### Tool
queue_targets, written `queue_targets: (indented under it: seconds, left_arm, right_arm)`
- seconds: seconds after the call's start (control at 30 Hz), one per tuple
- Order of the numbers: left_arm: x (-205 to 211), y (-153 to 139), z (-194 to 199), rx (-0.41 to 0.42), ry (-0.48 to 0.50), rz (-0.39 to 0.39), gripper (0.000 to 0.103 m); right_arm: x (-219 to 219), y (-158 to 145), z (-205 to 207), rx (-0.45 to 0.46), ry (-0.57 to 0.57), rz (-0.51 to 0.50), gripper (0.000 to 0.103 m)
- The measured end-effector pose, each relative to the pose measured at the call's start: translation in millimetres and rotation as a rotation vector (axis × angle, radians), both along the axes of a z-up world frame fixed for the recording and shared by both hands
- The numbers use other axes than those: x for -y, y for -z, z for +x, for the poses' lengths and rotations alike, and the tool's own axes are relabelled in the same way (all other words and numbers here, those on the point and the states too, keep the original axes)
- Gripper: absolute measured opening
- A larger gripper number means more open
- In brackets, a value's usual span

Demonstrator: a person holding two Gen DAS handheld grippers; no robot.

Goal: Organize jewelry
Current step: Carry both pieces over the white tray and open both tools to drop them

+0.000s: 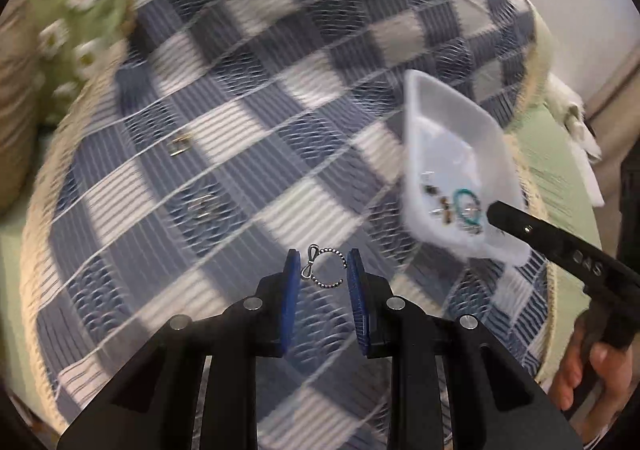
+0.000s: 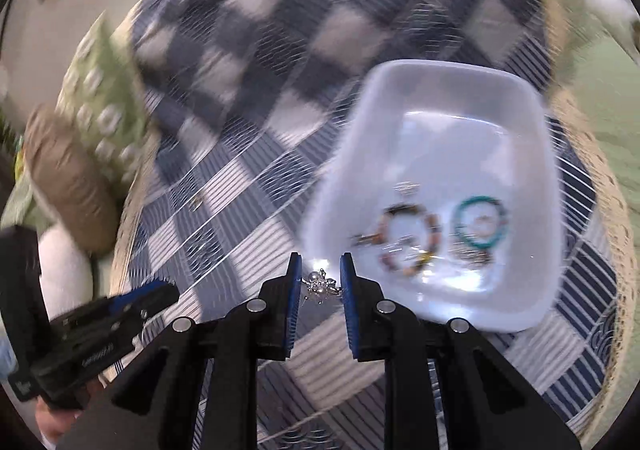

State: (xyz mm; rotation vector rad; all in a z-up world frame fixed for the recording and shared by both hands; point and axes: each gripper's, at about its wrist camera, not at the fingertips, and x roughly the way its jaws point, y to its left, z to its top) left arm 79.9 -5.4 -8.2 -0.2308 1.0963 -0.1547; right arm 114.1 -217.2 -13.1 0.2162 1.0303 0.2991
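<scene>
My left gripper [image 1: 323, 266] is shut on a beaded silver ring with a bow [image 1: 325, 269], held above the checked cloth. My right gripper [image 2: 320, 274] is shut on a sparkly silver flower ring [image 2: 319, 285] at the near left rim of the white tray [image 2: 404, 85]. The tray holds a teal ring [image 2: 482, 225], a brown beaded ring [image 2: 408, 238] and small silver pieces. In the left wrist view the tray [image 1: 440, 109] lies to the right, with the right gripper's black body [image 1: 560, 246] over its near corner. Two small pieces of jewelry [image 1: 180, 143] [image 1: 200, 205] lie on the cloth.
A blue and white checked cloth [image 1: 280, 89] covers the round surface, with a woven beige edge [image 2: 612, 217]. A green flowered cushion [image 1: 76, 1] lies at the far left. A brown roll [image 2: 68, 177] sits at the left. A hand [image 1: 588, 370] holds the right gripper.
</scene>
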Motion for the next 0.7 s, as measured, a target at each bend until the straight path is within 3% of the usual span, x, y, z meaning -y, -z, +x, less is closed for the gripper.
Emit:
queue_targets:
  seconds: [0.2,0.37,0.57,0.7]
  left_arm:
    - [68,-7,42,0.015,0.094,0.002,0.022]
    - [110,15,77,-0.010,0.151,-0.033,0.023]
    - [136,47,107,-0.064,0.148,-0.019,0.023]
    - [140,52,115,-0.041,0.149,-0.024,0.023]
  right_arm:
    - [42,11,29,0.019,0.065,-0.096,0.020]
    - [51,28,53,0.018,0.049,-0.193,0.020]
    - [63,46,75,-0.025,0.081,-0.173,0.020]
    - [69,53,85,-0.048,0.096,-0.137,0.020]
